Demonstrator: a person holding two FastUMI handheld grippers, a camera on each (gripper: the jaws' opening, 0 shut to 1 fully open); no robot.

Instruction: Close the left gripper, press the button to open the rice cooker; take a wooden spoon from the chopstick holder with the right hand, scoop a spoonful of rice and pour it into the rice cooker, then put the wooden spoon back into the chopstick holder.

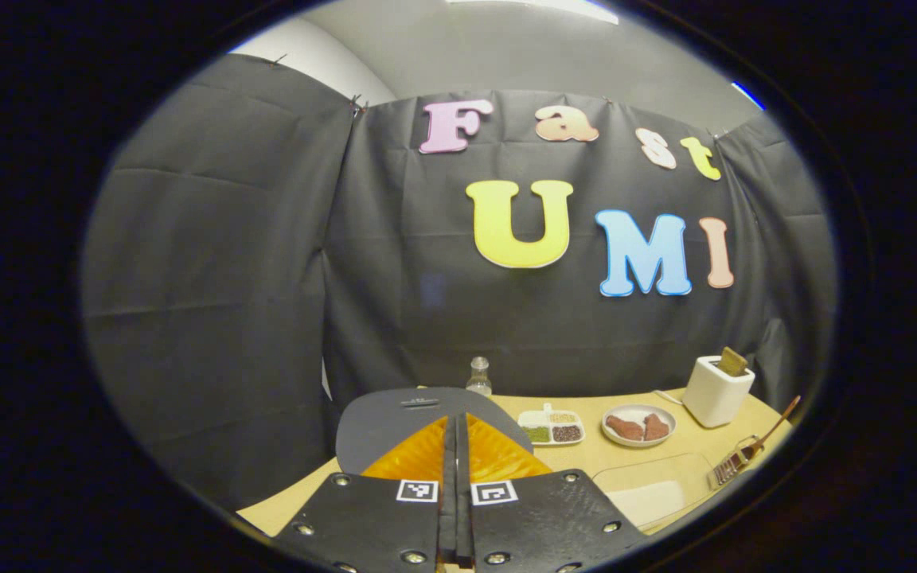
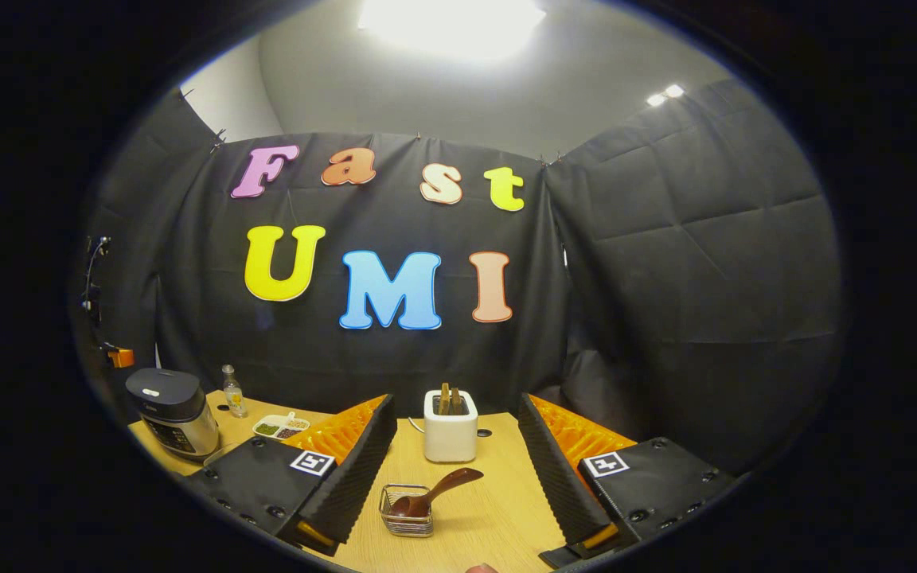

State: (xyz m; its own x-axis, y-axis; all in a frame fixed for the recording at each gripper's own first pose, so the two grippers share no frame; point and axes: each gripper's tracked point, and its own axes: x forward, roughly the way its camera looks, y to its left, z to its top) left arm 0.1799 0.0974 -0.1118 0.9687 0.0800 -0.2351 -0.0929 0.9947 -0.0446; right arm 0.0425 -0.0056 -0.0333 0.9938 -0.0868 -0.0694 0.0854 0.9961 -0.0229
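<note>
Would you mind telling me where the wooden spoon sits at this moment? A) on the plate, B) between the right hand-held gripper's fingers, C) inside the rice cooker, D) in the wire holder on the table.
D: in the right gripper view the spoon rests in the wire holder, and the right hand-held gripper is open around it, touching nothing.

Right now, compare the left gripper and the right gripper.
The left gripper has its fingers pressed together, holding nothing; the right gripper has its fingers spread wide. The left points over the rice cooker's lid; the right points at the wooden spoon in its wire holder. Both hover above the table.
</note>
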